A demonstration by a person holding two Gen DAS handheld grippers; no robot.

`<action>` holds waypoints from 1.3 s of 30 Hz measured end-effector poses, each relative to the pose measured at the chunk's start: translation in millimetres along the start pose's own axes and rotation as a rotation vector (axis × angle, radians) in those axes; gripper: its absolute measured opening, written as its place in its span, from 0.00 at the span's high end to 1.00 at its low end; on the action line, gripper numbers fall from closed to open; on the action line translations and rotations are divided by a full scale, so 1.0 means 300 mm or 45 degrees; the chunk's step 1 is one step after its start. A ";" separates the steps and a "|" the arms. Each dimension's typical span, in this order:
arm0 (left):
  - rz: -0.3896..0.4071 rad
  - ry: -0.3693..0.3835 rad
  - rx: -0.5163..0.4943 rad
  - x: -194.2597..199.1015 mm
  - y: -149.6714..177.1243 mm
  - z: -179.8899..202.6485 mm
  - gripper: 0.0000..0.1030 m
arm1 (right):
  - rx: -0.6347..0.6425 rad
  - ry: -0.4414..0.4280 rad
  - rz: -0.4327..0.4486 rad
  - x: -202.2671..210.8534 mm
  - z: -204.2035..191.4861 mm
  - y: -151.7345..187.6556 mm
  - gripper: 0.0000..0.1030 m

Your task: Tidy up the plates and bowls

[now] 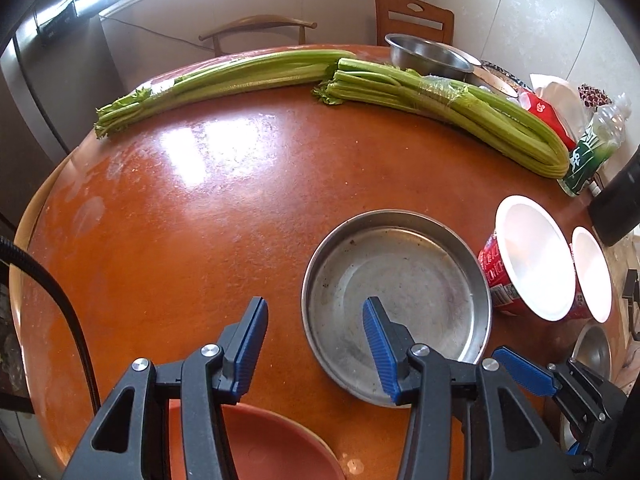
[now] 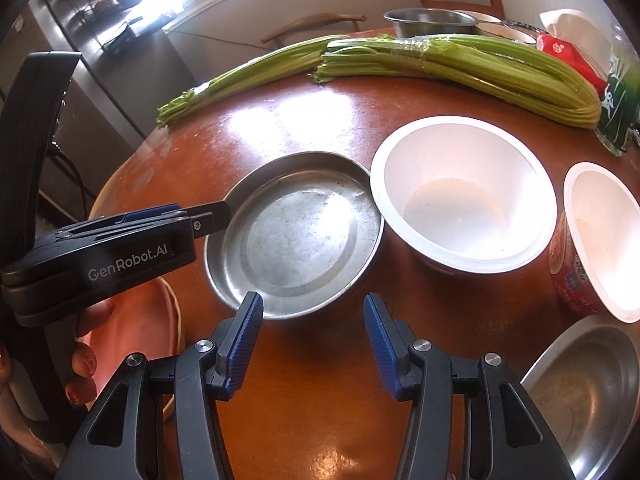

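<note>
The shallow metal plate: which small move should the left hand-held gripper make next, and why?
Probably close. The left hand-held gripper is open and appears to straddle the near rim of the shallow metal plate, one finger over the inside, the other outside; nothing is held yet.

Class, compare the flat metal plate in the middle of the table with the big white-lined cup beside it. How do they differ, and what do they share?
The plate is shallow, the cup deep. The plate is bare grey metal; the cup is white inside with a red printed outside. The plate lies flat and low, while the cup stands taller. Both are round, upright, empty and side by side on the table.
</note>
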State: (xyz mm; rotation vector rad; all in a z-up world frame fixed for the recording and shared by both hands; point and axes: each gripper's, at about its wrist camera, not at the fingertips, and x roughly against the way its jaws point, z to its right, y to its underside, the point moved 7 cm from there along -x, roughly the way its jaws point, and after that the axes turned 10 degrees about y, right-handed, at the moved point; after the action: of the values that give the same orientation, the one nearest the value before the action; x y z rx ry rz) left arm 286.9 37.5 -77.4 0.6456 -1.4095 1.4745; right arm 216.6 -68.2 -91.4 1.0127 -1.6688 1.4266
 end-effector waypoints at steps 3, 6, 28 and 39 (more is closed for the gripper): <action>-0.013 0.011 0.001 -0.028 -0.017 -0.002 0.52 | -0.011 0.003 -0.019 -0.022 -0.009 -0.012 0.47; -0.034 0.031 0.002 -0.060 -0.026 0.001 0.52 | -0.009 0.015 -0.025 -0.039 -0.015 -0.019 0.47; -0.033 0.090 0.039 -0.074 -0.011 -0.016 0.66 | 0.032 -0.008 0.007 -0.051 -0.047 -0.019 0.47; 0.047 0.085 0.034 0.057 0.016 0.005 0.66 | 0.058 -0.045 0.060 0.048 -0.067 0.000 0.47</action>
State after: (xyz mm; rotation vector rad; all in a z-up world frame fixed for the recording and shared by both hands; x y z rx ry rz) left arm 275.5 41.4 -64.4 0.5844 -1.3589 1.5325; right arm 210.7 -50.0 -75.8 1.0359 -1.7029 1.4907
